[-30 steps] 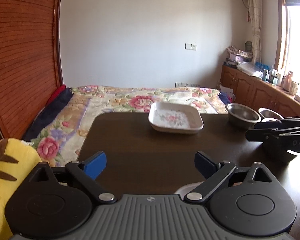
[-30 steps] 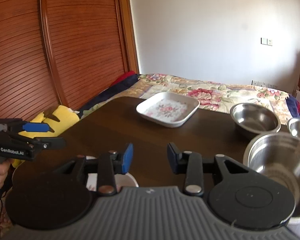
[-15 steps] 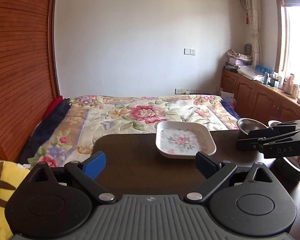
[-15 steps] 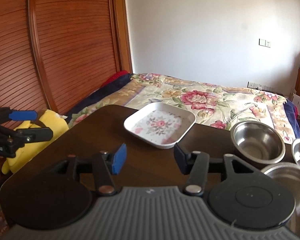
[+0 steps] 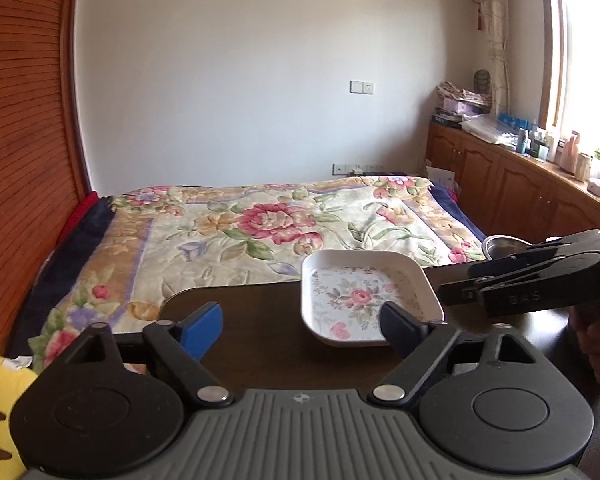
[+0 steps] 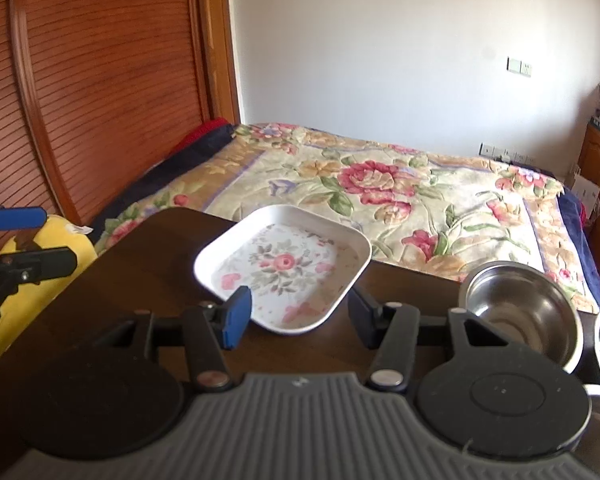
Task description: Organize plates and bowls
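The steel bowls (image 6: 520, 312) at the right are cut off. The floral plate (image 6: 284, 268) lies just beyond the right gripper (image 6: 300, 316), whose fingers are spread and empty. The left gripper (image 5: 300, 328) is closing on nothing.

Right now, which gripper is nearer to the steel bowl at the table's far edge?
Right. The right gripper has the steel bowl just beside its right finger; the left gripper, jaws closing on nothing, sits beyond the flowered plate.

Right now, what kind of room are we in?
Most likely a bedroom: a bed under a flowery blanket fills the middle, with a slatted wooden wardrobe beside it. A dark table with dishes stands at its foot.
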Demonstrator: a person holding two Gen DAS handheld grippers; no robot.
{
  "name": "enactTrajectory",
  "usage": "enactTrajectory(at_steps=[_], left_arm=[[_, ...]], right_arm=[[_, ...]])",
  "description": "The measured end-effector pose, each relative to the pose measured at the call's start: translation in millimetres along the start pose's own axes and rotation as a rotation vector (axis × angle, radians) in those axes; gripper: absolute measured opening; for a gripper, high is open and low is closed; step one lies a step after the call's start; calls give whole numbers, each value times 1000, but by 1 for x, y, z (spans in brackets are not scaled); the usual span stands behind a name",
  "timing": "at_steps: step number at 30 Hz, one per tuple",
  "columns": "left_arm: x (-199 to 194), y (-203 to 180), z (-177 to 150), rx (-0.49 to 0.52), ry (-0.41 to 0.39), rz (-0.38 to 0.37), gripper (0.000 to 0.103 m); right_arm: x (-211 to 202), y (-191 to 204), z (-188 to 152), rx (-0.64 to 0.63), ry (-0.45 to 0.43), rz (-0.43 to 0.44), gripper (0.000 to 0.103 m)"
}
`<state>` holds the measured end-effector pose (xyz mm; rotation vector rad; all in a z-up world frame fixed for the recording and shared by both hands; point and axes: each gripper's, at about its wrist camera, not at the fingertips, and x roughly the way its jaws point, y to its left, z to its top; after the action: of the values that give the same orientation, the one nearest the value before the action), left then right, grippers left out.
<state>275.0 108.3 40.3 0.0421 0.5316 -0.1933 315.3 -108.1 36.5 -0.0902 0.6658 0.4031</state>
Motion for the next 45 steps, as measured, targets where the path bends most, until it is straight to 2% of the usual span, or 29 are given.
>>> enactTrajectory(at_steps=[4, 12, 21, 28, 30, 38, 40, 45], left_arm=[[14, -2, 6, 8, 9, -28, 78], [53, 2, 13, 3, 60, -61, 59], [97, 12, 13, -24, 122, -60, 51], [113, 12, 15, -7, 140, -55, 43], [117, 14, 16, -20, 153, -61, 38], [128, 17, 12, -52, 185, -63, 29], [130, 18, 12, -55, 190, -65, 21], [135, 18, 10, -63, 202, -55, 18]], right_arm=[[19, -5, 6, 36, 38, 0, 54], [45, -13, 14, 71, 103, -19, 49], [69, -27, 15, 137, 159, -25, 42], [77, -33, 12, 151, 170, -37, 37], [78, -33, 11, 155, 179, -31, 36], [83, -34, 9, 169, 202, -22, 34], [84, -32, 9, 166, 204, -21, 31], [84, -33, 7, 184, 205, 2, 25]])
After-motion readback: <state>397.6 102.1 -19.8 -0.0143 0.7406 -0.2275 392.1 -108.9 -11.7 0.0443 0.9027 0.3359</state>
